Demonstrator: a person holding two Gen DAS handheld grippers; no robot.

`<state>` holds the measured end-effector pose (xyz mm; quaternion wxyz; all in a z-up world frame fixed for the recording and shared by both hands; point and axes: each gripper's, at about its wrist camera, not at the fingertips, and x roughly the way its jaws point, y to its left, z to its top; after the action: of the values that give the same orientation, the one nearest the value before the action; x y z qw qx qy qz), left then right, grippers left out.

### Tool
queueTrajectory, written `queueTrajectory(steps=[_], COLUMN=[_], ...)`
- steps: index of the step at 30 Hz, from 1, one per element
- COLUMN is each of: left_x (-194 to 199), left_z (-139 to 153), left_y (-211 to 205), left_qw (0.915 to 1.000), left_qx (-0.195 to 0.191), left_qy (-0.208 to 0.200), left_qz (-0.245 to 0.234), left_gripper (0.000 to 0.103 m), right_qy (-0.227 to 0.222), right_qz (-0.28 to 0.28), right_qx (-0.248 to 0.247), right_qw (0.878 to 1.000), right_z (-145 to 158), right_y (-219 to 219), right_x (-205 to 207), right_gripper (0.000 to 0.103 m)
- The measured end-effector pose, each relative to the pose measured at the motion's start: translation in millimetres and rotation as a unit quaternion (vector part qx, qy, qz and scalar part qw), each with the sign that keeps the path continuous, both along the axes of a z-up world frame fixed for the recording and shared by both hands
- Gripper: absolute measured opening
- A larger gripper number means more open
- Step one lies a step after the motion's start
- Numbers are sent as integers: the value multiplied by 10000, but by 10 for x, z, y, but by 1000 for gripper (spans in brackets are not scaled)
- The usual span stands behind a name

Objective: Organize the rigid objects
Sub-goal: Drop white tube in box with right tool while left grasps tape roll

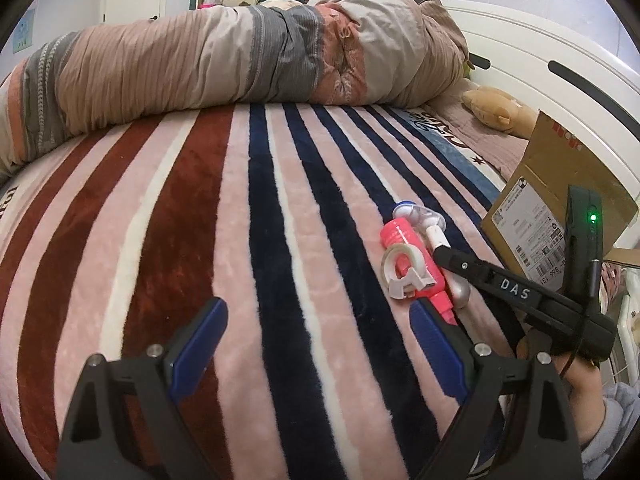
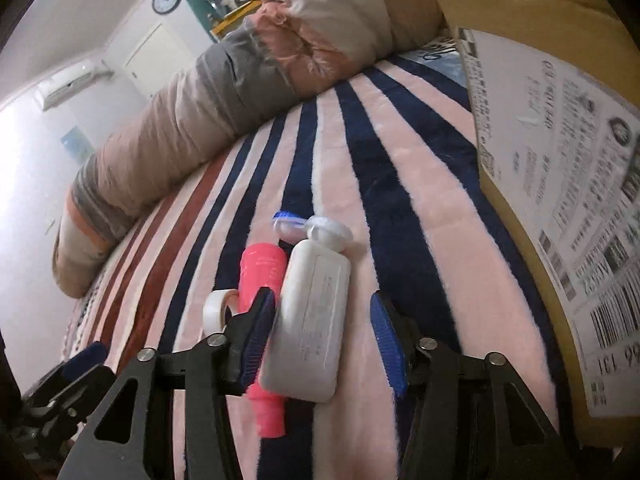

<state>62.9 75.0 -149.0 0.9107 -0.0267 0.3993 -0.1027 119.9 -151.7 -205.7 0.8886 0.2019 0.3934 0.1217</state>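
Right gripper (image 2: pixel 326 340) jaws spread round white bottle (image 2: pixel 312 320), left gripper (image 1: pixel 320 344) jaws wide, holding nothing

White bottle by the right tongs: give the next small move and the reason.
Probably close the right tongs on the white bottle: it lies between the open fingers, the left pad beside it, the right pad still apart.

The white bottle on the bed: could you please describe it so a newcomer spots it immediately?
On the striped blanket, left of the cardboard box, lies a small cluster. The white bottle is the flat, rectangular one between the right gripper's open jaws, beside the pink tube.
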Motion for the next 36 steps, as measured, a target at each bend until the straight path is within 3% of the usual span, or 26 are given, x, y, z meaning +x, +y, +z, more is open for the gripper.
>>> queueTrajectory(steps=[6,11,16,18,20,22,25,27,29,32,36], left_x=[14,76,108,143,209,302,473,558,569,490,384], left_z=[-10,-33,-82,-112,-145,-191,-303,-371,-364,-267,-195], left_y=[-1,-70,-136,-169,-229,-321,-459,-516,-511,-476,-379], left_qw=[10000,10000,9996,9976,9951,9934,9907,9895,9870,9904,9946], left_qx=[-36,-21,-178,-533,-806,-953,-1094,-1157,-1331,-1031,-233], left_qy=[16,55,109,177,225,282,456,516,453,400,596], left_qz=[-14,-50,-215,-403,-528,-578,-663,-691,-779,-833,-819], left_gripper=[91,91,91,91,90,82,60,35,17,15,15], right_qy=[-100,60,-337,-706,-1096,-1473,-2024,-2218,-2307,-2400,-2205], right_qz=[304,894,884,995,1118,1247,1416,1449,1330,1010,778], right_qx=[-1004,-2294,-2367,-2406,-2068,-1705,-1450,-1342,-1415,-1924,-2205], right_qw=[9944,9692,9670,9629,9658,9663,9581,9549,9535,9461,9469], right_z=[64,-5,65,211,487,864,1425,1731,1901,2046,2047], right_y=[14,243,261,273,255,219,149,-12,-168,-491,-831], right_x=[-6,-1,-114,-275,-452,-613,-819,-902,-941,-1003,-966], right_gripper=[31,32,31,31,31,31,31,31,31,31,31])
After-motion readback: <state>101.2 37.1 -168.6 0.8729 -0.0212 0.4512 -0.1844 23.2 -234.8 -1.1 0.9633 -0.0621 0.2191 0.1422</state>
